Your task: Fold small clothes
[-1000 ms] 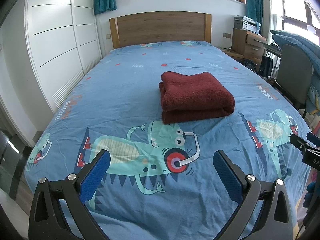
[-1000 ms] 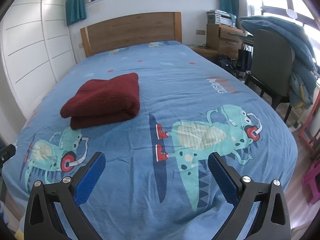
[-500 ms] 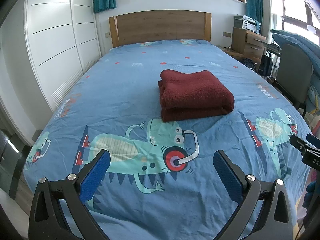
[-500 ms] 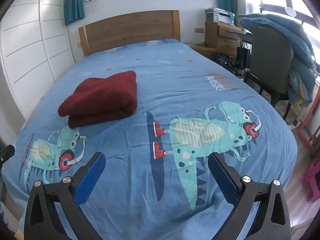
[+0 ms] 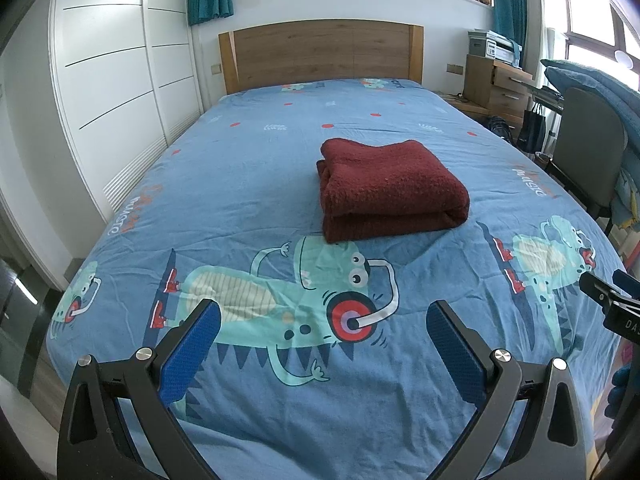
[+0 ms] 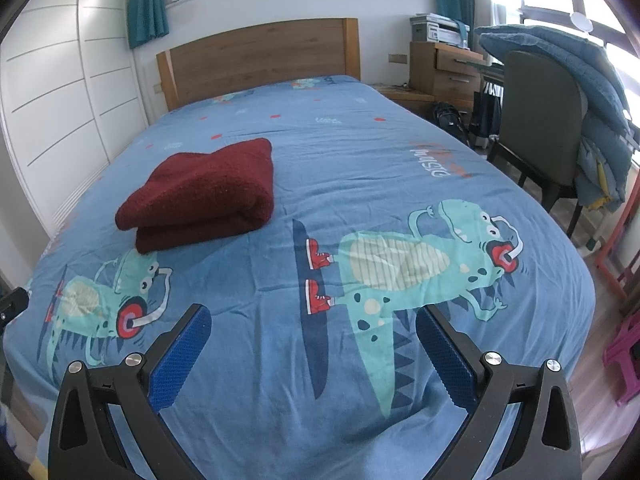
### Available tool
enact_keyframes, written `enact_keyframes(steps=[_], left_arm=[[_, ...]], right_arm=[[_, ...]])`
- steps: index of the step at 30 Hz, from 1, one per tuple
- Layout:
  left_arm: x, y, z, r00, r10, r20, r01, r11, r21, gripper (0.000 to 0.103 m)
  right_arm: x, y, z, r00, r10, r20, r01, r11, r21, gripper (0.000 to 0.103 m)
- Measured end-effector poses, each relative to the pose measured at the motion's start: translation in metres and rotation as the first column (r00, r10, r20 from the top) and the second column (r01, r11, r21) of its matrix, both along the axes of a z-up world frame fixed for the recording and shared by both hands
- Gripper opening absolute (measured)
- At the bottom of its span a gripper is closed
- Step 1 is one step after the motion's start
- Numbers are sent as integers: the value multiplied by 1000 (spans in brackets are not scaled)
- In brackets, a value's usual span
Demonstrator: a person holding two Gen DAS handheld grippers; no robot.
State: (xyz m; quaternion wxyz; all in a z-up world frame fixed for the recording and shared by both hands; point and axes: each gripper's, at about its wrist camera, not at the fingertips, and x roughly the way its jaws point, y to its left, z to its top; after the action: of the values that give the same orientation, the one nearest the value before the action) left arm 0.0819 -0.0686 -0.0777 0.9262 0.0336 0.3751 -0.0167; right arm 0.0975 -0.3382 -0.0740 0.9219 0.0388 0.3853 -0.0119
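A dark red fleece garment (image 5: pixel 390 190) lies folded in a thick neat stack on the blue dinosaur-print bed (image 5: pixel 240 184); it also shows in the right wrist view (image 6: pixel 204 194), left of centre. My left gripper (image 5: pixel 324 320) is open and empty, held over the foot of the bed, well short of the garment. My right gripper (image 6: pixel 314 324) is open and empty, over the bed's foot to the right of the garment. The right gripper's tip shows at the right edge of the left wrist view (image 5: pixel 608 296).
White wardrobe doors (image 5: pixel 120 80) run along the bed's left side. A wooden headboard (image 5: pixel 320 54) stands at the far end. A chair (image 6: pixel 540 128) draped with a blue quilt (image 6: pixel 580 80), a wooden drawer unit (image 6: pixel 448 68) and a pink stool (image 6: pixel 624 352) stand on the right.
Both grippers have drawn back and risen slightly from the bed, so the folded garment sits a little farther off. Both stay open and empty.
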Motion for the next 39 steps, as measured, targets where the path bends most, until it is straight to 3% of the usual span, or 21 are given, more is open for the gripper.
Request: enact_keyframes(steps=[39], left_arm=[[-3, 0, 3, 1000, 11, 13, -11, 1000, 3, 101]], right_arm=[[-2, -1, 1, 1000, -2, 6, 2, 1000, 0, 102]])
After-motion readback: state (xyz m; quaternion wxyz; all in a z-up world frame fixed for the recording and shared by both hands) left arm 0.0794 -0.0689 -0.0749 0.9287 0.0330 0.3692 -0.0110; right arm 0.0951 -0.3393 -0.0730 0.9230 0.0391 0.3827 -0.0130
